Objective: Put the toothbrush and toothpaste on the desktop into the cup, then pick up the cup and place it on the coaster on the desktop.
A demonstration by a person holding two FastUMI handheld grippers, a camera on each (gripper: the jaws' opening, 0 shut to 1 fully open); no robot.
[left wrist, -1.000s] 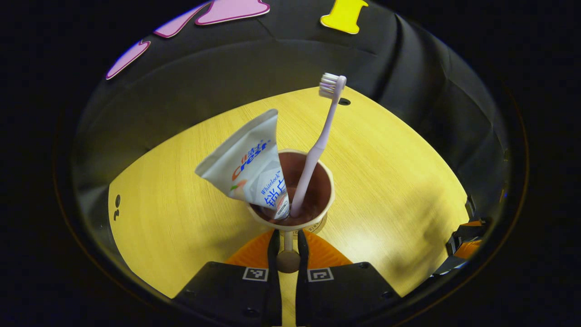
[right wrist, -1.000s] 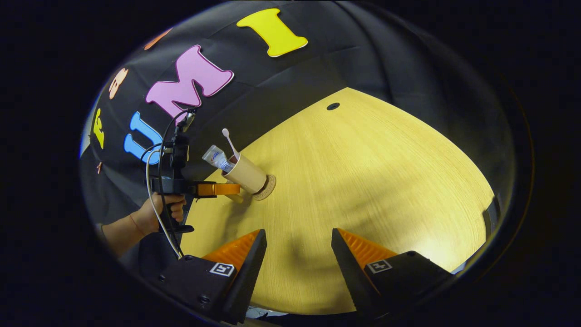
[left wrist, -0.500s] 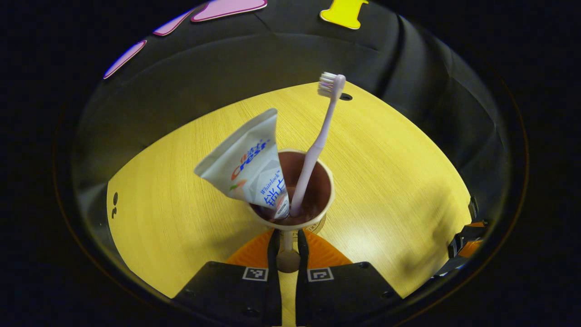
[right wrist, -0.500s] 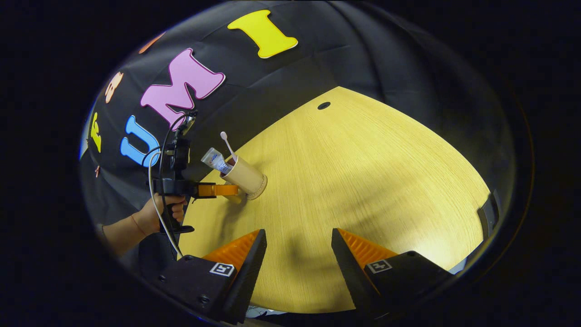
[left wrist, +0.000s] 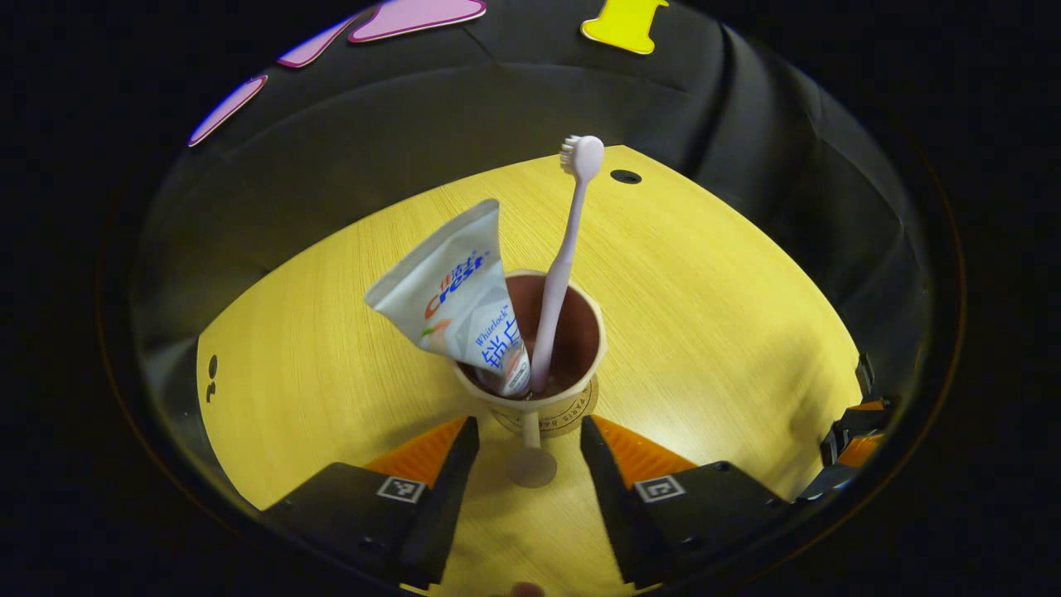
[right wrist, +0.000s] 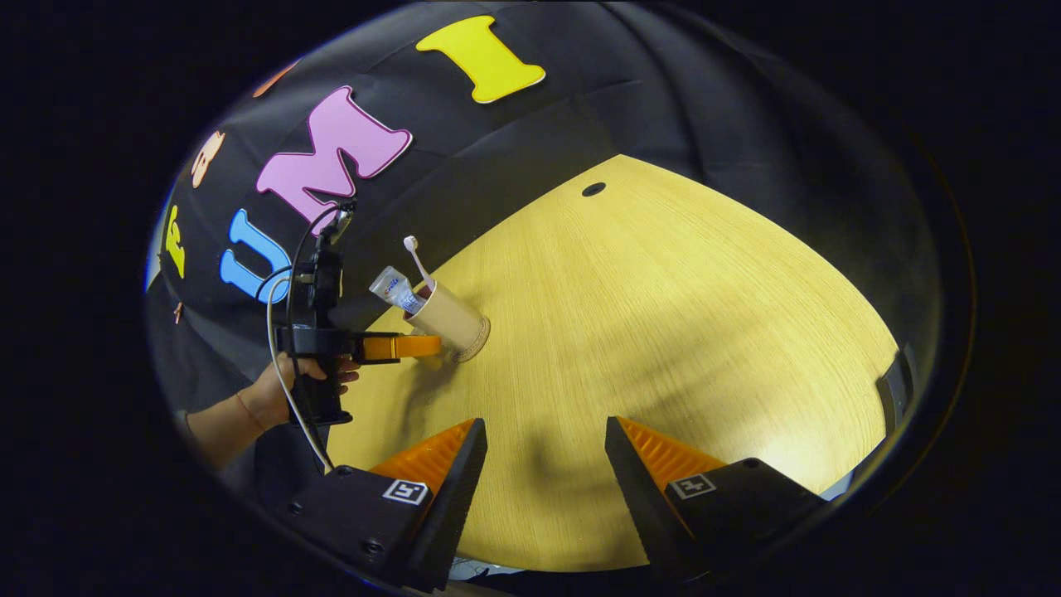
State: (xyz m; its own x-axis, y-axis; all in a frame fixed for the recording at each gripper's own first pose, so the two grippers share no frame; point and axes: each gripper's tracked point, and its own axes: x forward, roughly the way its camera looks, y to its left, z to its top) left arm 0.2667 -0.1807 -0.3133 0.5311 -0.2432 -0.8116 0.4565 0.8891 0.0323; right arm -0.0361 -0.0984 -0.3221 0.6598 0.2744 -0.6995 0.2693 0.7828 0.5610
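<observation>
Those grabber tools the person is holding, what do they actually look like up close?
Each gripper is a hand-held tool with two wedge-shaped fingers on blocky black mounts, each mount carrying a small square black-and-white marker. In the right gripper view the left gripper shows from the side: a black pistol-style handle in the person's hand, a black upright post on top, and a pale cable looping down. The forearm is bare, with no sleeve in sight.

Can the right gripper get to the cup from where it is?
Probably yes. Bare desktop lies between the open right gripper and the cup, though the left gripper sits beside the cup's handle.

Bright, sharp centre; dim, warped fisheye edges
</observation>
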